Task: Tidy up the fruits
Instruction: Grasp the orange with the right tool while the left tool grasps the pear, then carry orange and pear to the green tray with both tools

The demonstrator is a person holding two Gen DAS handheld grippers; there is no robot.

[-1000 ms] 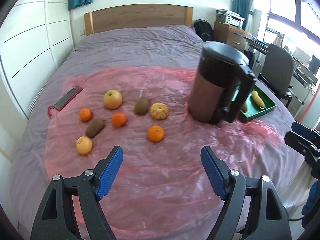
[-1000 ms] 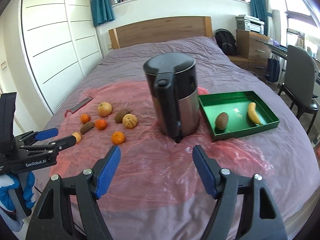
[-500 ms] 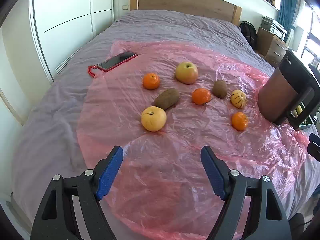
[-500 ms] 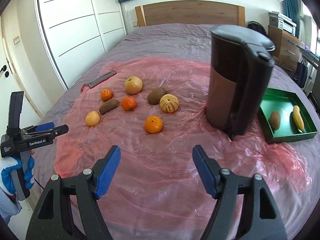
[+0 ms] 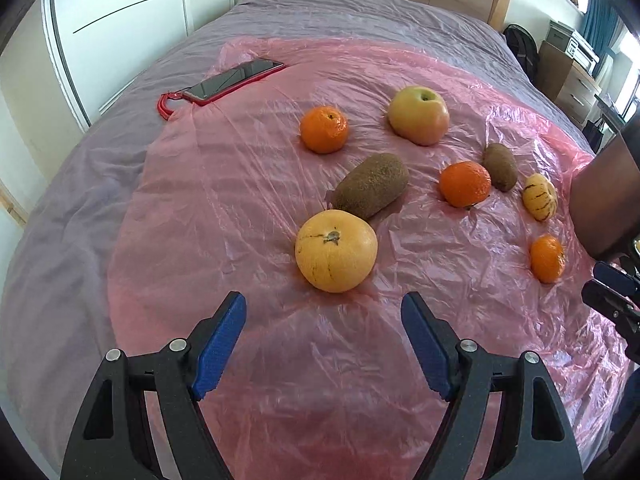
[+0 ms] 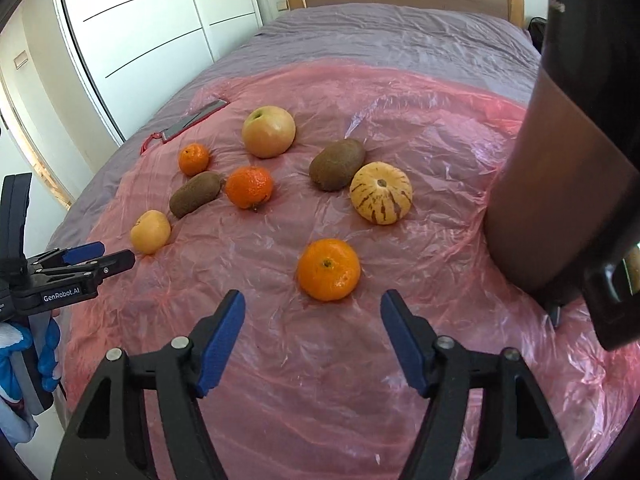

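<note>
Several fruits lie on a pink plastic sheet [image 5: 240,184] on the bed. My left gripper [image 5: 323,320] is open and empty, just short of a yellow-orange fruit [image 5: 336,256]. Behind that fruit lie a kiwi [image 5: 370,186], a mandarin [image 5: 324,129] and an apple [image 5: 419,115]. My right gripper [image 6: 312,318] is open and empty, just short of a mandarin [image 6: 328,269]. Beyond that are a striped yellow fruit [image 6: 381,198], a kiwi [image 6: 337,164], another mandarin [image 6: 249,186] and the apple [image 6: 269,131]. The left gripper [image 6: 100,258] shows at the left of the right wrist view.
A tall dark kettle [image 6: 568,152] stands close on the right, over the sheet's edge. A phone in a red case [image 5: 234,80] lies at the sheet's far left corner. White wardrobe doors [image 6: 152,32] run along the bed's left side.
Both grippers have moved left and down towards the fruits, which now look much larger. The kettle has slid to the right edge and the green tray has left the views.
</note>
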